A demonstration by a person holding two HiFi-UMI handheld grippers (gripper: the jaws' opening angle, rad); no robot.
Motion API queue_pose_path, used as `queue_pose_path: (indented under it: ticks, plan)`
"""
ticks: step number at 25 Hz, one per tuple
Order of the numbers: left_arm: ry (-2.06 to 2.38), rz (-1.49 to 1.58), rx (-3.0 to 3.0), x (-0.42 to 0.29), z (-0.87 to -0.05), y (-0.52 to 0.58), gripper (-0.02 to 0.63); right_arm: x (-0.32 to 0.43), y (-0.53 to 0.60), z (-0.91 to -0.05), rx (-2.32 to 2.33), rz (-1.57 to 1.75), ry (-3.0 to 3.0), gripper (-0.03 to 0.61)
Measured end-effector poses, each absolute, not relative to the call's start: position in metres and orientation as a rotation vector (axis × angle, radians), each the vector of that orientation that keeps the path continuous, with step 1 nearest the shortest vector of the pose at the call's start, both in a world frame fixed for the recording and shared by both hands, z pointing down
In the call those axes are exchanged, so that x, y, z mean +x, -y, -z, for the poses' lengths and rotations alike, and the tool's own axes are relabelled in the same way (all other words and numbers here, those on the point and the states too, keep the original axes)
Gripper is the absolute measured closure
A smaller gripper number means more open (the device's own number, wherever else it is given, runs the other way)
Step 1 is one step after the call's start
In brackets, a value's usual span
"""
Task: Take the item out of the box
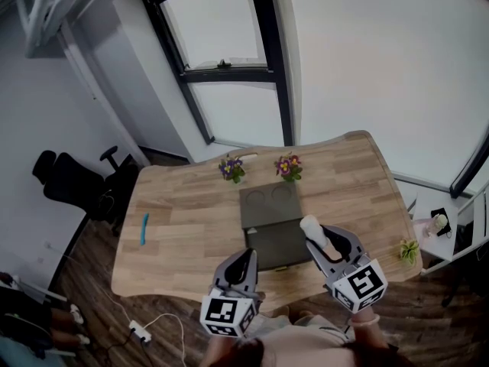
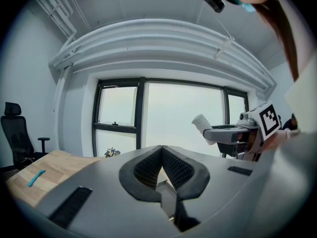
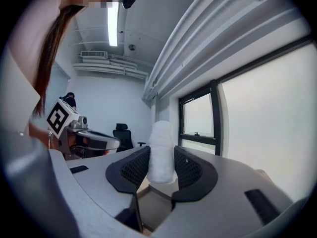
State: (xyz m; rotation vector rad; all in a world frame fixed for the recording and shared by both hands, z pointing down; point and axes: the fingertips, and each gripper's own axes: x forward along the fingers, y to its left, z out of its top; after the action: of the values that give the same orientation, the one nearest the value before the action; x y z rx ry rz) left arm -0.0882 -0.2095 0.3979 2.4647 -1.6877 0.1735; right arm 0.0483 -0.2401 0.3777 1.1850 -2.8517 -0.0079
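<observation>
A dark grey box (image 1: 276,241) lies open on the wooden table (image 1: 183,212), its lid (image 1: 267,202) folded back toward the window. My right gripper (image 1: 324,245) is raised over the box's right side and is shut on a white cylindrical item (image 1: 312,230). In the right gripper view the item (image 3: 161,152) stands upright between the two pads (image 3: 133,168). My left gripper (image 1: 246,263) hovers at the box's near left corner. Its jaws are shut, tips touching, with nothing between them (image 2: 162,148). From the left gripper view the item (image 2: 201,125) sticks out of the right gripper (image 2: 232,133).
Two small flower pots (image 1: 231,167) (image 1: 288,167) stand behind the box. A blue object (image 1: 144,228) lies on the table's left part. A black office chair (image 1: 72,182) stands left of the table, a power strip (image 1: 140,329) lies on the floor, and a small plant (image 1: 409,250) sits at right.
</observation>
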Motion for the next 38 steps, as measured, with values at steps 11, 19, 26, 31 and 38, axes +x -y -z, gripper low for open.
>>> queue_pose_path:
  ticks: [11,19,26,31,38]
  plan:
    - [1.683,-0.160,2.452,-0.101,-0.403,0.211,0.612,0.043,0.236,-0.379,1.201,-0.001,2.826,0.440]
    - [1.684,-0.159,2.446,-0.109,-0.404,0.211,0.612,0.038,0.235,-0.378,1.206,-0.001,2.817,0.440]
    - [1.669,-0.152,2.458,-0.109,-0.404,0.213,0.612,0.036,0.235,-0.379,1.206,0.001,2.804,0.440]
    - [1.655,-0.152,2.472,-0.108,-0.404,0.213,0.612,0.034,0.236,-0.379,1.208,0.015,2.801,0.442]
    - [1.637,-0.151,2.483,-0.107,-0.403,0.214,0.612,0.034,0.239,-0.373,1.198,0.037,2.797,0.442]
